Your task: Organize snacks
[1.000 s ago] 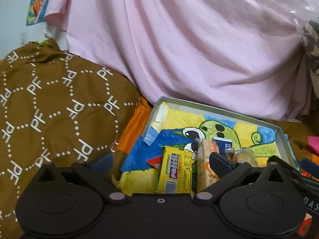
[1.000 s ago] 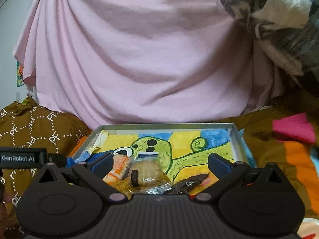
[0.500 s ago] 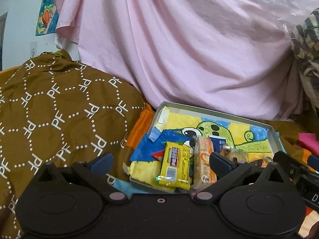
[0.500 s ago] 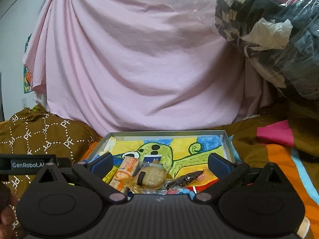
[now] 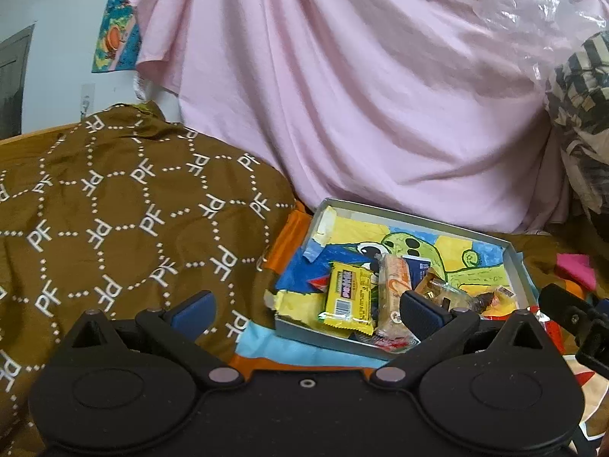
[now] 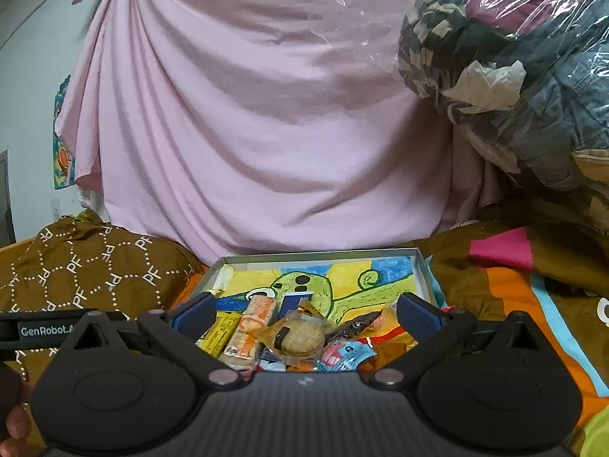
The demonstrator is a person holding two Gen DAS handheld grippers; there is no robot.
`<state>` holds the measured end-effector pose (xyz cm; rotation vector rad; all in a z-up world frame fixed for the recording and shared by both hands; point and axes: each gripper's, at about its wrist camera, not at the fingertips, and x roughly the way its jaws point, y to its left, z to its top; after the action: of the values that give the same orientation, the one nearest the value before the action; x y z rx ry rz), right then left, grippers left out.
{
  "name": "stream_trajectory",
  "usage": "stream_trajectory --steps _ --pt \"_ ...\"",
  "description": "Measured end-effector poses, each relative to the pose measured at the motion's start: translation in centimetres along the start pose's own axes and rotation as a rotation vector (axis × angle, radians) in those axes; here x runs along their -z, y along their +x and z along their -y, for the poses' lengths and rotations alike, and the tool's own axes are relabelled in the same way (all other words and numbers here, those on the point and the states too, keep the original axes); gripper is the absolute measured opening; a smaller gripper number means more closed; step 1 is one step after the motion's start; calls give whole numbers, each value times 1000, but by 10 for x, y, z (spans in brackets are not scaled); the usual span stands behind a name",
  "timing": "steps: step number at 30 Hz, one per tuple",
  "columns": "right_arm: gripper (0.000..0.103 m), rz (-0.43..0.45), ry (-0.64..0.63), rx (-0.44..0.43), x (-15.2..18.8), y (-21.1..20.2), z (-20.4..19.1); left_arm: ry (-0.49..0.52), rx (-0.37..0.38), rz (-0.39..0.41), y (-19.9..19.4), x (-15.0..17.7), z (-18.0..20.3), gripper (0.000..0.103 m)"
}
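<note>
both claws are hovering spread and empty at six o'clock of a shallow tray (image 6: 425, 278) lying on a bed, the left claw (image 5: 304, 310) toward its left corner, the right claw (image 6: 304, 310) centred. snacks are sitting heaped at the tray's near end: a yellow packet (image 5: 348, 299), an orange wafer bar (image 6: 251, 327), a wrapped round biscuit (image 6: 302, 339). the sorting appears to be pausing between picks; next, one claw is likely needing to close on a single packet.

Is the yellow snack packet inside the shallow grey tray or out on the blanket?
Inside. The yellow snack packet lies flat in the shallow grey tray, near its front edge, beside the orange-and-white wrapped bar.
</note>
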<state>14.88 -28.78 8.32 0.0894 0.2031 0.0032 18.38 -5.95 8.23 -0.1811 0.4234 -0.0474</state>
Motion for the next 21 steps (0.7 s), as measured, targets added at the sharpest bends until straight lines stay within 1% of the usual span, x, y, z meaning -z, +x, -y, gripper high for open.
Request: stream_trajectory --steps 9,14,21 --pt "103 11 22 13 2 -24 -5 -4 -26 11 -25 8 -13 102" --pt "103 13 39 16 5 -38 -7 7 -27 20 -40 11 -17 102" --pt "103 10 44 22 12 -56 -13 -10 -27 17 -60 15 -24 102"
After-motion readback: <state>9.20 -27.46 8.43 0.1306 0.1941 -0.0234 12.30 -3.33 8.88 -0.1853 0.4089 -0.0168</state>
